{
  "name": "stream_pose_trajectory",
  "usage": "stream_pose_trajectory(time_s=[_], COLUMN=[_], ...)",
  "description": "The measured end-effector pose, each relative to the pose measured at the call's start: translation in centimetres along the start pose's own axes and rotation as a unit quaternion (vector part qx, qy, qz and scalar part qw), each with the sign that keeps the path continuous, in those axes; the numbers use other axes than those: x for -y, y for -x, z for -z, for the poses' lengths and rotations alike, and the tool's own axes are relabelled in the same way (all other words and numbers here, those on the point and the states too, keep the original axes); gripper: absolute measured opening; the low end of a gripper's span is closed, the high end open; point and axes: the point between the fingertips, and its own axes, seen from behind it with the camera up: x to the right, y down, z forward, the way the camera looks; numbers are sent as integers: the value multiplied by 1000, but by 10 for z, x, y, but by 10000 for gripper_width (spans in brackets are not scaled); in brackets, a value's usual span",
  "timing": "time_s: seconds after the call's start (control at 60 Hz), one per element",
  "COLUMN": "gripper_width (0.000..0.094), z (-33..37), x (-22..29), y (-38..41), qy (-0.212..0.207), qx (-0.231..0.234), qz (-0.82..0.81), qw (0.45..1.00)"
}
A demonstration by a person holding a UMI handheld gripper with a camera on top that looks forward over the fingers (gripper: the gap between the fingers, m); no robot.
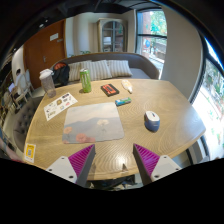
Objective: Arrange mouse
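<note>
The gripper (112,160) hangs above the near edge of the round wooden desk (60,135), its fingers spread apart and holding nothing. The mouse (152,120) sits at two o'clock from them, off the mouse pad (92,122) lying at twelve, so it likely belongs there. A green bottle (85,80) and a clear jug (47,80) stand beyond; contents unclear.

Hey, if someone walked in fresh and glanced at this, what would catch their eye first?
Probably the pale mouse mat lying in the middle of the round wooden table, just beyond the open gripper. Next, the mouse sitting off the mat near the table's edge, ahead of one finger. Farther back, a green bottle stands upright beside a dark book.
</note>
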Motion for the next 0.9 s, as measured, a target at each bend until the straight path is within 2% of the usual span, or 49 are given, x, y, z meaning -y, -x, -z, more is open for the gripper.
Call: stream_pose_trajectory(time_s=[0.117,0.317,0.433,0.55,0.717,0.783,0.9], gripper_width=[778,771,771,777,746,717,591], z=[-15,-81,-116,-147,-172,-181,-192], x=[6,-5,-1,5,34,44,57], y=[-28,-134,-177,-186,-181,-179,-177], qy=[-14,-27,-29,-33,-60,-66,-74], qx=[-22,-51,-21,-1,27,30,27], qz=[-21,-19,-5,6,8,14,9], qw=[999,998,999,999,998,997,997])
